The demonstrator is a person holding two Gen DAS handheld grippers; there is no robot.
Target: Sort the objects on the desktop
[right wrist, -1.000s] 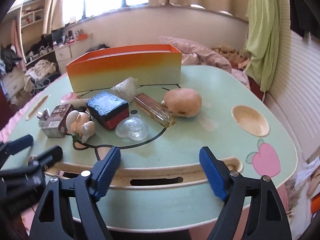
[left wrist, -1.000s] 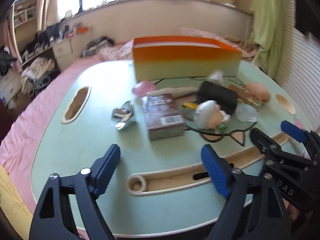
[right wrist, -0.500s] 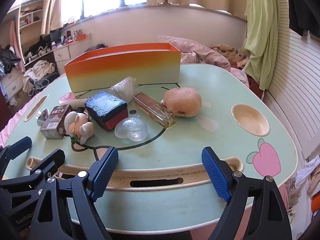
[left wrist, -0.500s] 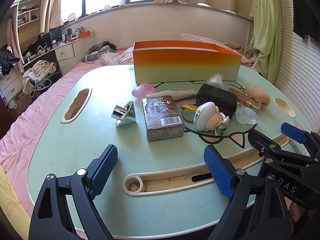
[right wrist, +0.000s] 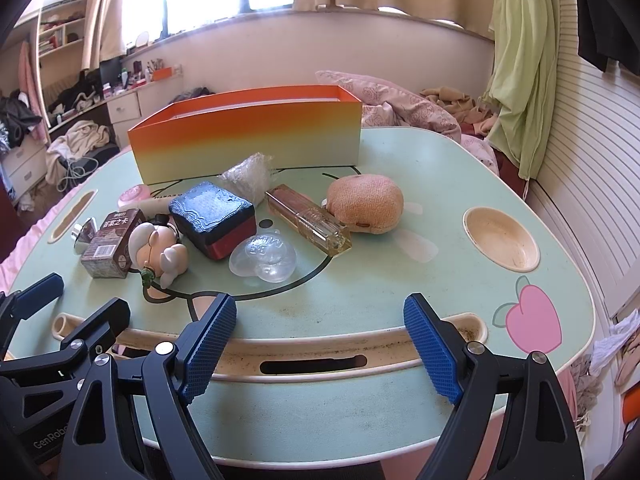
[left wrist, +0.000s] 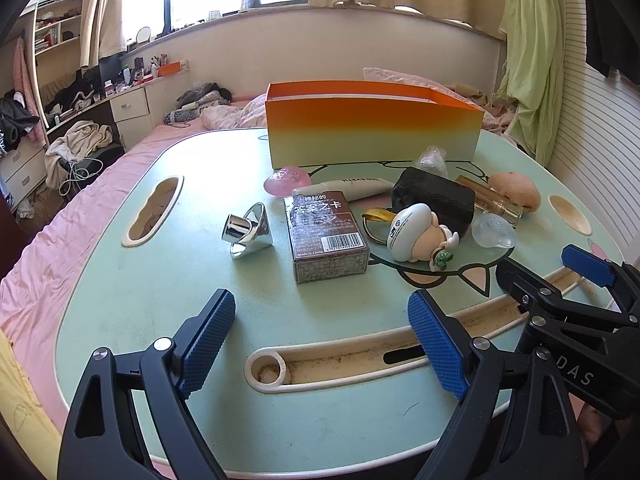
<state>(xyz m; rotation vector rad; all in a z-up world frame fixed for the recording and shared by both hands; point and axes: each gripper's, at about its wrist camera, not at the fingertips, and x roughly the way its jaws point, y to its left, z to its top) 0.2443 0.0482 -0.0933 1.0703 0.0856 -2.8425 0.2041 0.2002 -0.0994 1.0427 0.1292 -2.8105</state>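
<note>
An orange-to-cream box point(left wrist: 372, 132) point(right wrist: 248, 140) stands open-topped at the back of the mint table point(left wrist: 132, 292) point(right wrist: 420, 168). In front of it lie a brown card pack point(left wrist: 326, 236) point(right wrist: 110, 242), a chrome funnel piece point(left wrist: 248, 230), a black block point(left wrist: 434, 198) point(right wrist: 214, 216), a white-capped figurine point(left wrist: 416, 234) point(right wrist: 158, 246), a clear shell point(right wrist: 264, 258), an amber bottle point(right wrist: 308, 218) and a peach pouch point(right wrist: 366, 208). My left gripper point(left wrist: 320, 340) and right gripper point(right wrist: 318, 344) both hover open over the near edge with nothing between the pads.
A pink shell point(left wrist: 287, 179) and a white tube point(left wrist: 344, 188) lie by the box, with a crinkled clear bag point(right wrist: 250, 176). A long tray groove point(right wrist: 312, 354) runs along the front edge; a round cup recess point(right wrist: 500, 238) is at the right. A bed surrounds the table.
The left wrist view has steadied from a blurred frame and its jaws have spread a little wider. The right gripper and the objects have stayed put.
</note>
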